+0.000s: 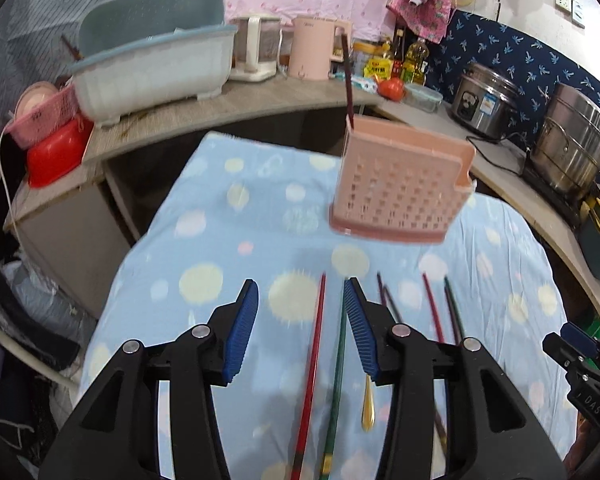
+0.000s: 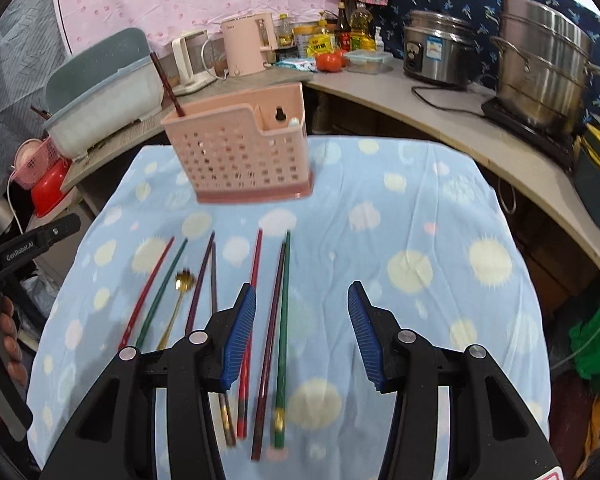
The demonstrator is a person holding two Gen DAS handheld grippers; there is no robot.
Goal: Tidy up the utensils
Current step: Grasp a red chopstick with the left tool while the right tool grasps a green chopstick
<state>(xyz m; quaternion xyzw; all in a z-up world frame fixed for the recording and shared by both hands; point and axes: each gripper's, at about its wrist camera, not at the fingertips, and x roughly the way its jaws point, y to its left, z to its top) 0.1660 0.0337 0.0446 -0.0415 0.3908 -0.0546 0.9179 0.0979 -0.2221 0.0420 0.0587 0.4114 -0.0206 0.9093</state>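
Blue-padded left gripper (image 1: 302, 292) wide open, empty (chopsticks (image 1: 314, 360) beneath), right gripper (image 2: 302, 296) likewise open, holding nothing.

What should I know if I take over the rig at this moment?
Left gripper: jaws open, empty, above the red and green chopsticks.
Right gripper: jaws open, empty, above the other chopsticks.
Pink holder stands at the far side of the blue cloth.
Done: one dark chopstick is in the holder.
Left: the loose chopsticks and the gold spoon on the cloth.
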